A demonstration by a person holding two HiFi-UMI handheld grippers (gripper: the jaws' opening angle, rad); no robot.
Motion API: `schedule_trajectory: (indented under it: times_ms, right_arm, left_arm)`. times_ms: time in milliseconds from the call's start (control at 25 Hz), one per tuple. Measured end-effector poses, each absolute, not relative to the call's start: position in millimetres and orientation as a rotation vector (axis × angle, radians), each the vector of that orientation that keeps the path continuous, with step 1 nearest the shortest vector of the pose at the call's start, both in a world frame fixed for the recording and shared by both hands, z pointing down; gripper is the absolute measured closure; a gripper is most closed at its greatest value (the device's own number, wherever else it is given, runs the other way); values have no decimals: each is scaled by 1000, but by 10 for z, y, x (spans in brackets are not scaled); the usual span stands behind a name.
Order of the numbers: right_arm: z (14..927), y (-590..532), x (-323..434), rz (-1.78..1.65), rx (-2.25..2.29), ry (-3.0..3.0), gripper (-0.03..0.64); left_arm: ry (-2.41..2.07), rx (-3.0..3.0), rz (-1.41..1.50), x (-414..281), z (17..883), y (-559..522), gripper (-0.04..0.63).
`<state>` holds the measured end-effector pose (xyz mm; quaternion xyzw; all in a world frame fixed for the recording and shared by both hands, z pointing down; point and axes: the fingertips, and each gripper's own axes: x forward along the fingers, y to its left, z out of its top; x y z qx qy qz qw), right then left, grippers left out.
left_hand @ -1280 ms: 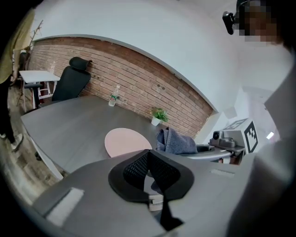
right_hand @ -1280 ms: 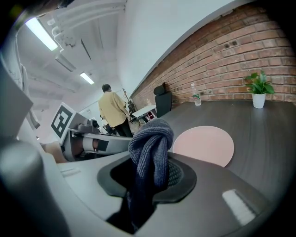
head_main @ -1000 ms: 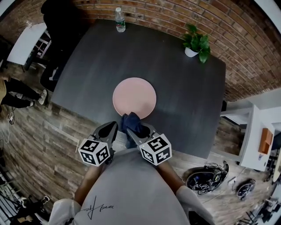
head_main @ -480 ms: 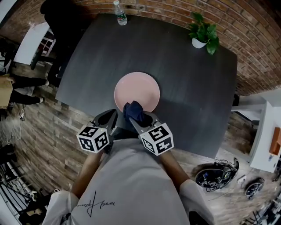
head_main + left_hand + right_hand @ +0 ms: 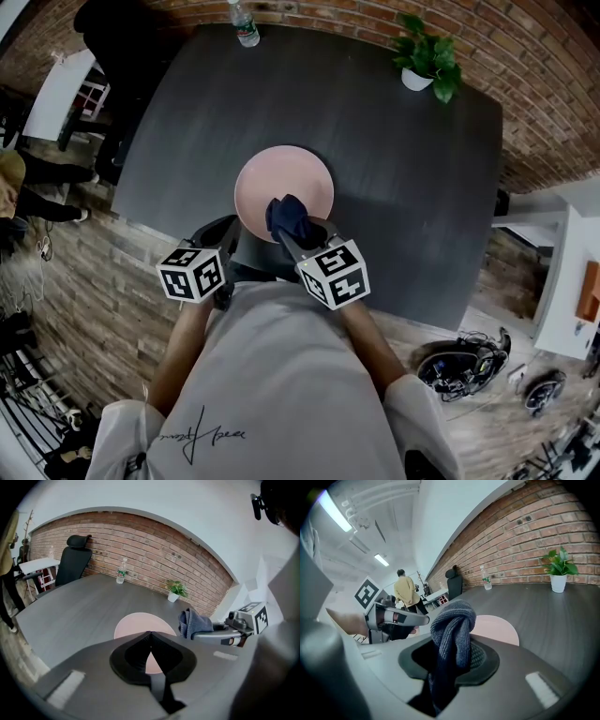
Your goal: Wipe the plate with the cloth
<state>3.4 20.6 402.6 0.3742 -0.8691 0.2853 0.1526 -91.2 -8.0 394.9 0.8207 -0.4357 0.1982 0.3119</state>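
Right gripper (image 5: 294, 234): jaws clamped on the dark blue cloth (image 5: 288, 217), which stands up from them in a bunched wad over the near part of the pink plate (image 5: 281, 178). I cannot tell whether the cloth touches the plate.

Left gripper (image 5: 150, 641): jaw tips together, nothing between them. In the head view it sits by the plate's near-left rim without holding it.

The plate lies flat on the dark table (image 5: 403, 141), close to the near edge.

Risks, as I judge them:
- The plate is unrestrained. A stroke pulled towards me may slide it towards that edge.
- The wad offers little flat surface. Pressed low, the jaw tips may scrape the plate.
- Drag may pull the cloth out of the jaws.
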Motion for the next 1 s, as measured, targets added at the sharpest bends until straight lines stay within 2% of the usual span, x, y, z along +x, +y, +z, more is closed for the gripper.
schedule_trajectory:
  times_ms: [280,400,600,1000]
  right_arm:
    - [4193,-2,114,832,1114,-2405,512]
    - [4235,-112,121,849,1108,-2391,511]
    - [4304,-204,164,846,1096,-2357,509]
    - [4514,-383,278,922,1172,-2266,508]
  left_arm:
    - [-1155,2127,547,-1046,4176,-228,565]
    - [-1173,2113,547,-1135,4250,-341,583]
    - [-1156,2042,532,-1207,4431,-452,538]
    - [-1097,1980,606,-1313,4811,-650,520]
